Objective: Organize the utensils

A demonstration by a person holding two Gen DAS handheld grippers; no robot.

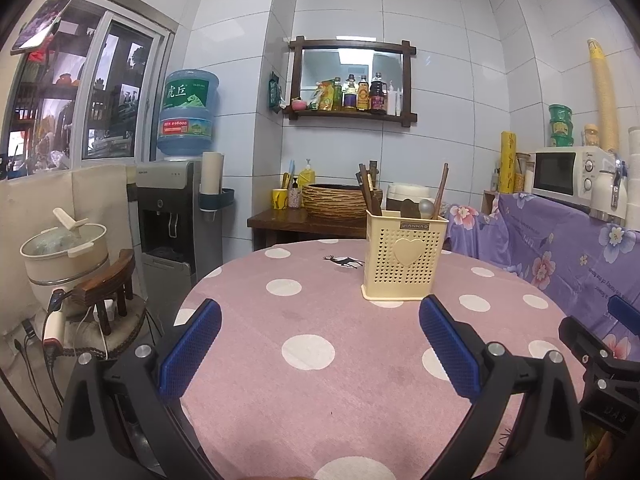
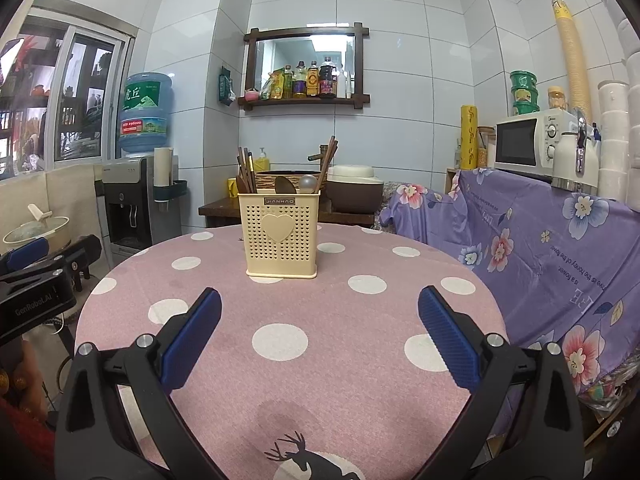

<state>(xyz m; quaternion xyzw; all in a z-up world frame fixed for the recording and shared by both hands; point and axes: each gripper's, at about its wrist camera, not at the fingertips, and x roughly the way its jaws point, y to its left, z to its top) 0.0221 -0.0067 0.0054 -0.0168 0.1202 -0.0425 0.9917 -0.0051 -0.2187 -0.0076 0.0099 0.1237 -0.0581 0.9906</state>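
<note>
Both the left gripper (image 1: 320, 320) and right gripper (image 2: 320, 308) hover spread wide, holding nothing, low in frame over the polka-dot table (image 2: 280, 340). The cream utensil holder (image 2: 280, 236) stands upper centre, chopsticks (image 2: 246, 168) and spoons (image 2: 308, 183) inside, bare cloth all around it.

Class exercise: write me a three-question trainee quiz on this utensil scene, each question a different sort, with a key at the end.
1. True or false: the left gripper holds a spoon.
2. What shape decorates the front of the cream utensil holder? A star, B heart, C circle.
3. Fill in: the holder stands on a pink tablecloth with white ____.

Key: 1 false, its jaws are open and empty, like the right gripper; 2 B; 3 dots.
</note>
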